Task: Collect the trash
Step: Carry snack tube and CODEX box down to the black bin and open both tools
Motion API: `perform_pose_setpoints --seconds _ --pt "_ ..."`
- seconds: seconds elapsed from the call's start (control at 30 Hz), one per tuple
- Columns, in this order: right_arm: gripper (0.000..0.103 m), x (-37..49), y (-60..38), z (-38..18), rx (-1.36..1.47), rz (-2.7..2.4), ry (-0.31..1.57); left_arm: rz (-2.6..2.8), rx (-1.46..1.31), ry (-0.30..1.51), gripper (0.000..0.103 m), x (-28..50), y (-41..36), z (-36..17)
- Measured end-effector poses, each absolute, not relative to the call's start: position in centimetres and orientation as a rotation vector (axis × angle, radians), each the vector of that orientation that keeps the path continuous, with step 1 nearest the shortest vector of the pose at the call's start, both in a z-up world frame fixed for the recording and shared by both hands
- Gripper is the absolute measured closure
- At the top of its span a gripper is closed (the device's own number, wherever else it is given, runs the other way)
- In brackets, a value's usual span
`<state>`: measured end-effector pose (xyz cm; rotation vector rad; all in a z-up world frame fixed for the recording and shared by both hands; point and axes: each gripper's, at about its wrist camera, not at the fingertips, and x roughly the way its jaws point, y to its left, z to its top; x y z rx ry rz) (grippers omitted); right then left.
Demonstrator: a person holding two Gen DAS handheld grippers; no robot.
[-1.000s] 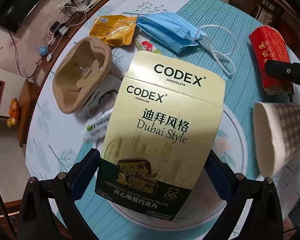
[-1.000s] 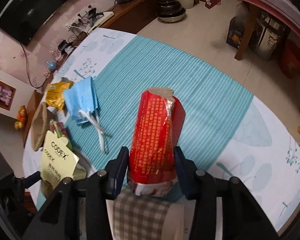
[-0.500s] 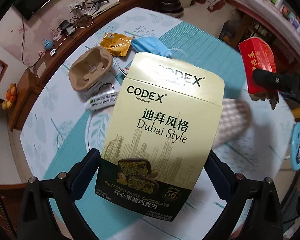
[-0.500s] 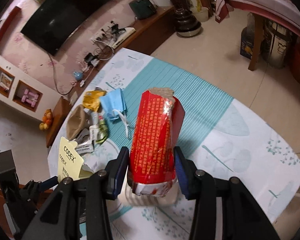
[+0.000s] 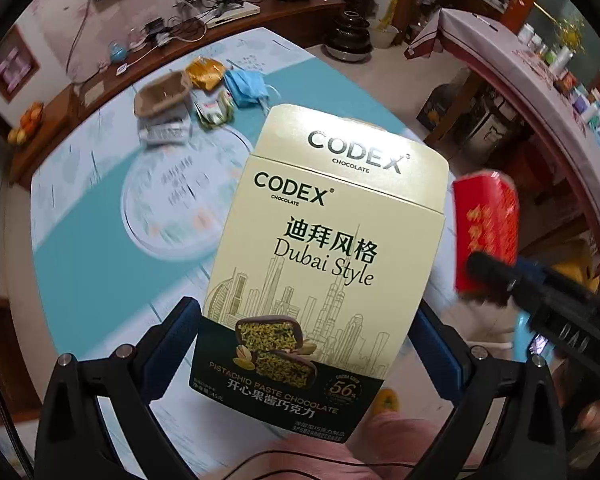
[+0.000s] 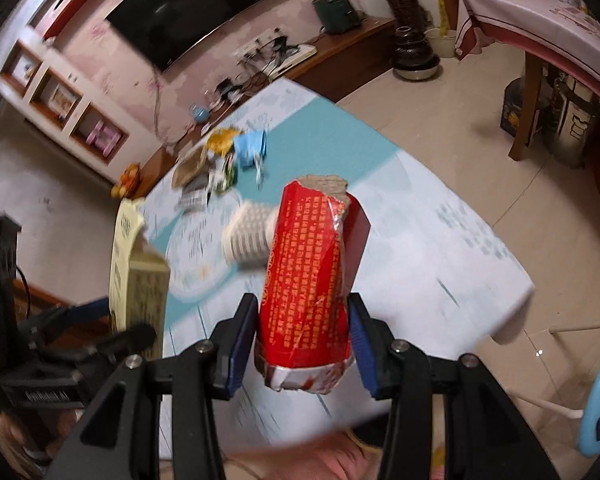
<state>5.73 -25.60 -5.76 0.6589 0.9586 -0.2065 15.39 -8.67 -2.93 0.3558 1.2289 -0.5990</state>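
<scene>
Holding both pieces well above the round table (image 6: 440, 264), I had the left gripper (image 5: 308, 344) clamped on the cream chocolate box (image 5: 324, 264) and the right gripper (image 6: 304, 332) clamped on the torn red packet (image 6: 312, 276), each long axis running straight out along its fingers. Beyond the table's near edge lay open floor with room to swing; no bin showed. More trash (image 5: 204, 100) sat at the table's far side, closer to my left hand.
</scene>
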Motion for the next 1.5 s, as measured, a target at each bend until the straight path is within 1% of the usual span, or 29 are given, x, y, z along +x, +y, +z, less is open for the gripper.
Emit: perform_pose_setpoints --seconds 0.17,0.4,0.53,0.77,1.03,1.2,1.4,1.5 --pt "0.058 -0.1 -25.4 -6.7 0.575 -0.093 1.017 -0.558 0.312 1.212 0.003 7.8 -10.0 -3.6" --pt "0.058 -6.5 -25.6 -9.2 0.524 -0.003 1.102 -0.525 0.304 1.269 0.003 0.0 -11.7 -6.7" --pt "0.058 -8.9 -25.7 -11.4 0.539 0.012 1.158 -0.507 0.323 1.301 0.003 -3.1 -12.2 -8.7" --pt "0.058 -11.1 -25.3 -15.8 0.555 -0.007 1.241 -0.486 0.33 1.364 0.003 -5.7 -11.7 -13.4" --pt "0.058 -12.5 -24.4 -23.1 0.527 -0.06 1.324 -0.434 0.326 1.422 0.003 -6.4 -10.7 -22.4" --pt "0.058 -12.4 -24.1 -29.7 0.529 -0.118 1.371 -0.407 0.334 1.426 0.003 -5.6 -10.5 -29.4" --pt "0.058 -12.0 -23.4 -37.5 0.545 -0.166 1.413 -0.39 0.339 1.442 0.003 -4.4 -10.5 -36.7" --pt "0.058 -11.9 -23.0 -40.5 0.559 -0.17 1.428 -0.392 0.343 1.457 0.002 -4.4 -10.6 -39.7"
